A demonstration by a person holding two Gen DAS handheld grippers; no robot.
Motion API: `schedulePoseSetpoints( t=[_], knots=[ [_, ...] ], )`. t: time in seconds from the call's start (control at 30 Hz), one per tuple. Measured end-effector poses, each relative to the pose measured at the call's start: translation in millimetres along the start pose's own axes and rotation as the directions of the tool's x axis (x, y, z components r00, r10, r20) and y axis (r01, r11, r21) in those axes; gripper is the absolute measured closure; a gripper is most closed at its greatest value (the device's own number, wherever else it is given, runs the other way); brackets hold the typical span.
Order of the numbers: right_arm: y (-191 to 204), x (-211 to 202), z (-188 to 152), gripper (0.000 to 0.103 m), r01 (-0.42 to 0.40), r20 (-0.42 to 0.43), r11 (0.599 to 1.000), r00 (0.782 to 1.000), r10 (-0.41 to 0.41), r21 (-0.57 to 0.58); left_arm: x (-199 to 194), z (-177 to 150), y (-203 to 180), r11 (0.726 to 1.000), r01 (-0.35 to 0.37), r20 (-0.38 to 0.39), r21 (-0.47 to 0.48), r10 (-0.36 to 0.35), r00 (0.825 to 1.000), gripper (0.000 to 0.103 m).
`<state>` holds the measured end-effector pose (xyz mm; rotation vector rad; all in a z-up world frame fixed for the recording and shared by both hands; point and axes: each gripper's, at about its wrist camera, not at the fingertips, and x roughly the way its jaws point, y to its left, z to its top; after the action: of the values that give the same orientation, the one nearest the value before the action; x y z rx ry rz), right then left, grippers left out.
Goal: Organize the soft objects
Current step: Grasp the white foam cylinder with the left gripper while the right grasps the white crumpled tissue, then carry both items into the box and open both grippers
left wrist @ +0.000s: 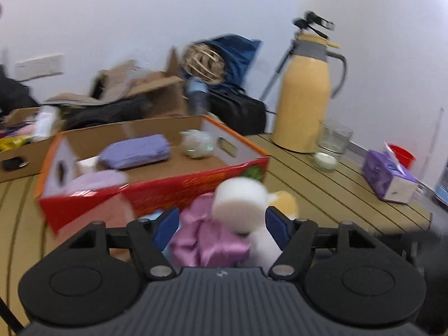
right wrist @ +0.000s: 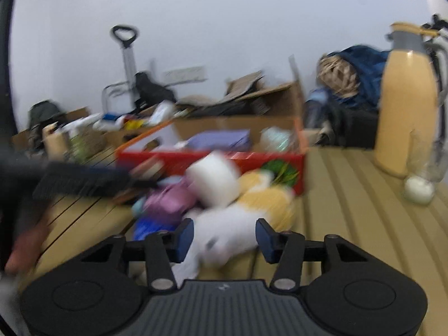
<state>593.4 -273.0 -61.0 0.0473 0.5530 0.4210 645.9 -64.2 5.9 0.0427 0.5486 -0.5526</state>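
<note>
A heap of soft things lies on the slatted table in front of a red cardboard box [left wrist: 156,193] [right wrist: 252,158]. The heap holds a white foam roll [left wrist: 238,201] [right wrist: 214,182], a pink satin cloth [left wrist: 207,240] [right wrist: 170,201], a yellow plush [left wrist: 285,198] [right wrist: 268,198] and a white plush [right wrist: 224,232]. My left gripper [left wrist: 222,225] is open around the pink cloth and the roll. My right gripper [right wrist: 224,238] is open with the white plush between its pads. Inside the box are a purple soft pack [left wrist: 135,151] and a whitish ball [left wrist: 196,142].
A yellow thermos jug [left wrist: 305,98], a glass [left wrist: 334,137] and a small white jar [left wrist: 324,161] stand at the right. A purple tissue box [left wrist: 387,176] lies further right. Cluttered cardboard boxes [left wrist: 25,154] sit behind. A blurred hand [right wrist: 25,243] is at the left.
</note>
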Motion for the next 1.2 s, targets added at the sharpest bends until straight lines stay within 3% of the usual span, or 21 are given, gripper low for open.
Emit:
schedulePoseSetpoints(
  t=[0.07, 0.13, 0.17, 0.2, 0.3, 0.37, 0.67, 0.9, 1.03, 1.2],
  knots=[
    [5.0, 5.4, -10.1, 0.054, -0.076, -0.035, 0.997, 0.996, 0.076, 0.016, 17.0, 10.0, -4.8, 0.999, 0.036, -0.017, 0.019, -0.035, 0.999, 0.027],
    [14.1, 18.8, -14.6, 0.054, -0.066, -0.071, 0.997, 0.995, 0.064, -0.026, 38.1, 16.0, -11.3, 0.999, 0.016, -0.041, 0.039, -0.014, 0.999, 0.028],
    [18.2, 24.6, -15.7, 0.054, -0.045, -0.079, 0.998, 0.996, 0.041, -0.048, 47.1, 17.8, -14.7, 0.999, -0.005, -0.063, 0.044, 0.008, 0.998, 0.036],
    [19.9, 31.1, -16.0, 0.054, -0.032, -0.088, 0.998, 0.996, 0.027, -0.058, 53.8, 18.4, -17.3, 0.998, -0.012, -0.069, 0.054, 0.016, 0.998, 0.051],
    [20.8, 33.2, -17.2, 0.075, -0.030, -0.090, 0.997, 0.996, 0.024, -0.074, 55.9, 15.0, -17.4, 0.999, -0.015, -0.065, 0.036, 0.017, 0.998, 0.059],
    [19.4, 26.8, -17.9, 0.083, -0.035, -0.083, 0.997, 0.996, 0.030, -0.061, 38.9, 13.0, -15.1, 1.000, -0.018, -0.037, 0.010, 0.019, 0.999, 0.060],
    [14.6, -47.5, -17.9, 0.084, 0.080, 0.000, 0.996, 0.997, -0.080, -0.036, -102.5, -8.8, -24.2, 0.994, -0.088, 0.120, -0.063, 0.095, 0.988, 0.058],
    [50.2, -124.0, -8.5, 0.084, 0.081, 0.116, 0.991, 0.991, -0.069, -0.103, -186.2, -32.1, -45.0, 0.988, -0.131, 0.184, -0.083, 0.144, 0.972, 0.058],
    [70.2, -150.8, -8.9, 0.084, 0.073, 0.149, 0.989, 0.987, -0.053, -0.131, -213.5, -37.1, -53.4, 0.984, -0.156, 0.216, -0.086, 0.171, 0.961, 0.057],
    [79.7, -158.2, -0.4, 0.083, 0.078, 0.152, 0.987, 0.987, -0.057, -0.138, -214.1, -37.9, -43.0, 0.980, -0.174, 0.198, -0.101, 0.191, 0.962, 0.057]
  ],
)
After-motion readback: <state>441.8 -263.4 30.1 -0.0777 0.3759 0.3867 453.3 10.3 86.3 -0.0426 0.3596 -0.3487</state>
